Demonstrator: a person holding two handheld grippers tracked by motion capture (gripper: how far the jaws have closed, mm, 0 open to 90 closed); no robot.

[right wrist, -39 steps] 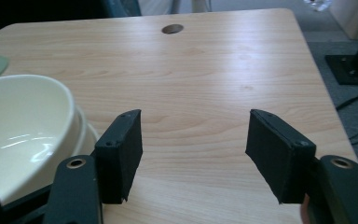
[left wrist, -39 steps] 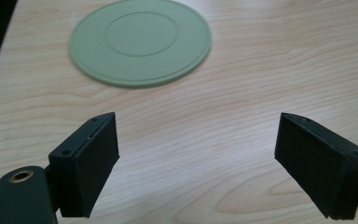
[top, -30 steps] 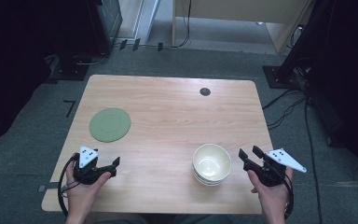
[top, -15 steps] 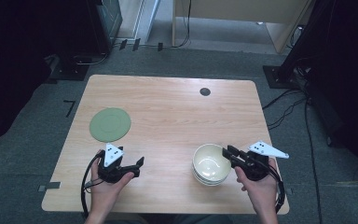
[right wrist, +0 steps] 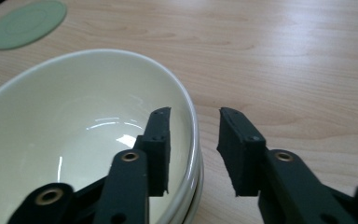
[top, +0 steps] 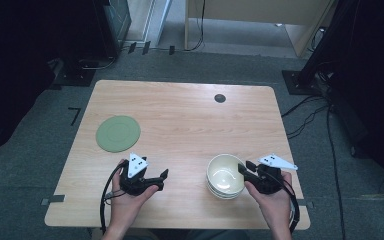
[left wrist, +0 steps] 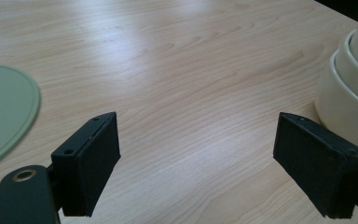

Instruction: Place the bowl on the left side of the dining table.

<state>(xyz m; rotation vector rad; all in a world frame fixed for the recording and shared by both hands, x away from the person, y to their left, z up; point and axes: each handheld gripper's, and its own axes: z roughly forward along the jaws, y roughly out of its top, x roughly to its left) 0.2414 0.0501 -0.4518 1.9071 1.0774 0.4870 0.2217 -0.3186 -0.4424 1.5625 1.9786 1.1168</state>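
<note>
I hold a gripper in each hand over a wooden table. A stack of cream bowls sits near the front edge, on my right side. My right gripper is at the stack's right rim: one jaw is inside the top bowl, the other outside it, with the rim between them. These jaws have just been closing and now stand narrow, but a gap shows on each side of the rim, so nothing is pinched yet. My left gripper hovers low over bare wood, left of the stack and pointing toward it, jaws wide with nothing between them. A green mat lies flat farther back on the left.
</note>
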